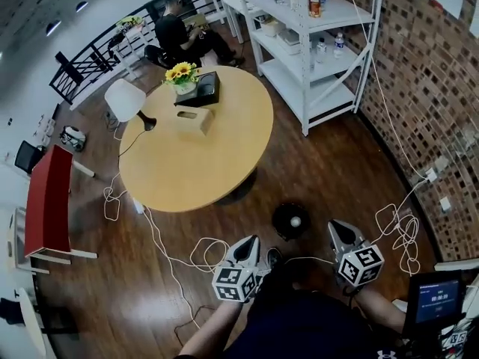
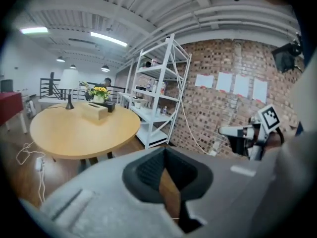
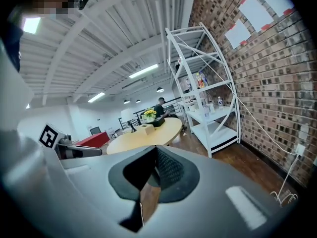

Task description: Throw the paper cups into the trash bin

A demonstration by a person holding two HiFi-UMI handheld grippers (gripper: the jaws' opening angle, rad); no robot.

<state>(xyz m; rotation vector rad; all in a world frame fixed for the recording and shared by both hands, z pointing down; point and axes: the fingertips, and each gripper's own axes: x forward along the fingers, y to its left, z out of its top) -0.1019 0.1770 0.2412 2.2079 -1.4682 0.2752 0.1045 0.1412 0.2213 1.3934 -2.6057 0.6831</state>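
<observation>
A round black trash bin (image 1: 290, 221) stands on the wooden floor just ahead of me, between the table and my grippers. A small white thing (image 1: 296, 221), which looks like a paper cup, lies inside it. No cup shows on the table. My left gripper (image 1: 249, 244) is held low by my body, left of the bin; its jaws are shut and empty (image 2: 166, 152). Right of the bin, my right gripper (image 1: 338, 229) also has its jaws together with nothing in them (image 3: 153, 152). Each gripper appears in the other's view: the right gripper (image 2: 247, 135) and the left gripper (image 3: 69, 148).
A round wooden table (image 1: 224, 155) carries a tissue box (image 1: 194, 120), sunflowers (image 1: 182, 75), a black box (image 1: 203, 90) and a lamp (image 1: 126, 99). A white shelf unit (image 1: 314, 43) stands by the brick wall. Cables (image 1: 400, 226) loop over the floor. A person (image 1: 179, 32) sits at the back.
</observation>
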